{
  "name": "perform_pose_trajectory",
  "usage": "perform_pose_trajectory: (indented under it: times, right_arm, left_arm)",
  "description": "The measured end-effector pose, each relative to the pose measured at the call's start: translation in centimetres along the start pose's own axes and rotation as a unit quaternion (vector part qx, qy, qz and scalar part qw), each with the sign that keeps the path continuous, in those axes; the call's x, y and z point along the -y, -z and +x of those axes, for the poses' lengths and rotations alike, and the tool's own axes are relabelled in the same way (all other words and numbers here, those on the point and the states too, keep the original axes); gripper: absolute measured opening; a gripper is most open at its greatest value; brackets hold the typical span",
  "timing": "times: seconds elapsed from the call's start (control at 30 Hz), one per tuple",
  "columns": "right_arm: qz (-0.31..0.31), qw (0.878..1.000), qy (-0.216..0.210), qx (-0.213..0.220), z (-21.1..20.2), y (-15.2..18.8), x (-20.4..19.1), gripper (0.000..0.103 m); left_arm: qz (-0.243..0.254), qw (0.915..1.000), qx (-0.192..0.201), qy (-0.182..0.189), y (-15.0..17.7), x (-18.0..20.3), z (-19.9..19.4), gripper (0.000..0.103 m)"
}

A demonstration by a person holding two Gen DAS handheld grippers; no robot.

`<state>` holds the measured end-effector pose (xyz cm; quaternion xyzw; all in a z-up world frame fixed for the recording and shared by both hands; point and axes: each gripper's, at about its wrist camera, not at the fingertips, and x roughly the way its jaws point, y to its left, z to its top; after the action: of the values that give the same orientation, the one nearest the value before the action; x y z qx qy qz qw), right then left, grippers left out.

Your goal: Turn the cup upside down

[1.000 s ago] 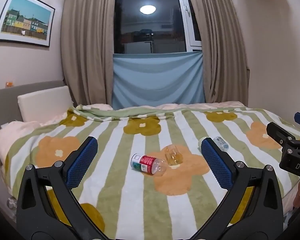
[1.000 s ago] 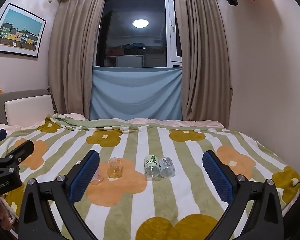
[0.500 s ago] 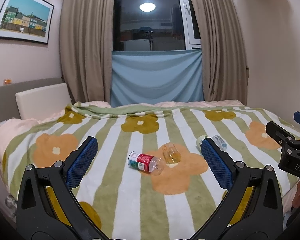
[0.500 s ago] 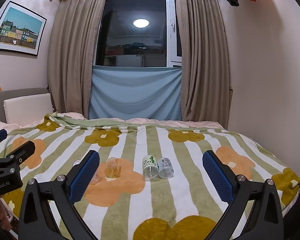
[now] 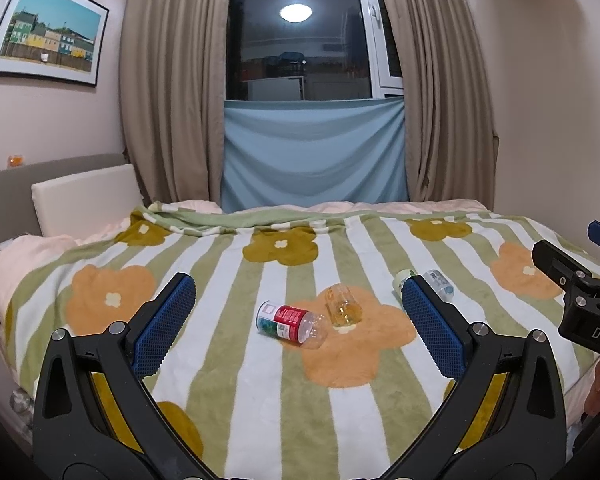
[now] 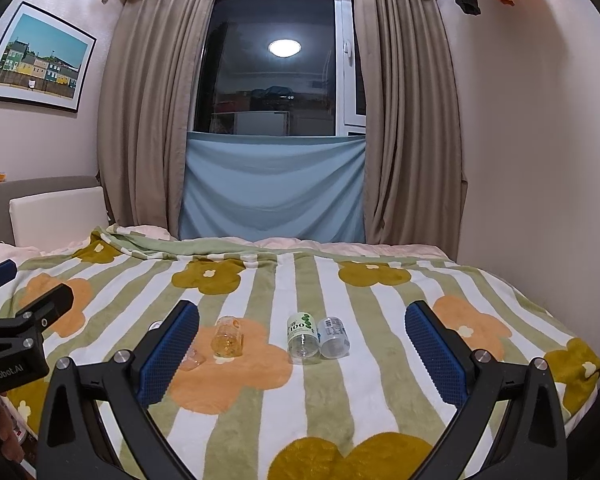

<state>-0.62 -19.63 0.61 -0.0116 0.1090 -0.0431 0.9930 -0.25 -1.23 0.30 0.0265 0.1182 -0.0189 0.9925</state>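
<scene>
From the left wrist view, we see our left gripper (image 5: 298, 322) with its blue pads spread wide and nothing between them. Ahead on the striped flower blanket (image 5: 236, 356) lies the cup (image 5: 342, 305), a small clear glass tipped on its side on an orange flower. Just to its left, near touching, a red-labelled bottle (image 5: 290, 323) lies on its side. Farther right, two more bottles sit partly behind the right pad. The right gripper's black frame shows at the far right edge.

From the right wrist view, our right gripper (image 6: 302, 350) is likewise spread wide and holds nothing. The cup (image 6: 228, 337) lies left of centre on the orange flower. A green-labelled bottle (image 6: 302, 337) and a clear bottle (image 6: 333, 337) lie side by side, touching, to its right.
</scene>
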Motion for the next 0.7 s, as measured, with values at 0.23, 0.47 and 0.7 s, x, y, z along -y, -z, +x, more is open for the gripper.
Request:
perform_pose_trajectory:
  times: [0.23,0.47,0.7]
  right_arm:
    - [0.000,1.000,-0.001,0.002,0.09,-0.14,-0.17,0.103]
    - [-0.002,1.000,0.001,0.002,0.23,-0.34,-0.20,0.103]
    - [-0.002,1.000,-0.002,0.005,0.19,-0.21,-0.22,0.103]
  left_arm:
    - [-0.003,1.0000,0.002,0.000,0.43,-0.24,0.00,0.103]
    - [-0.002,1.0000,0.001,-0.001,0.69,-0.31,-0.06,0.103]
    - [-0.004,1.0000,0.000,-0.001,0.78,-0.47,-0.04,0.103]
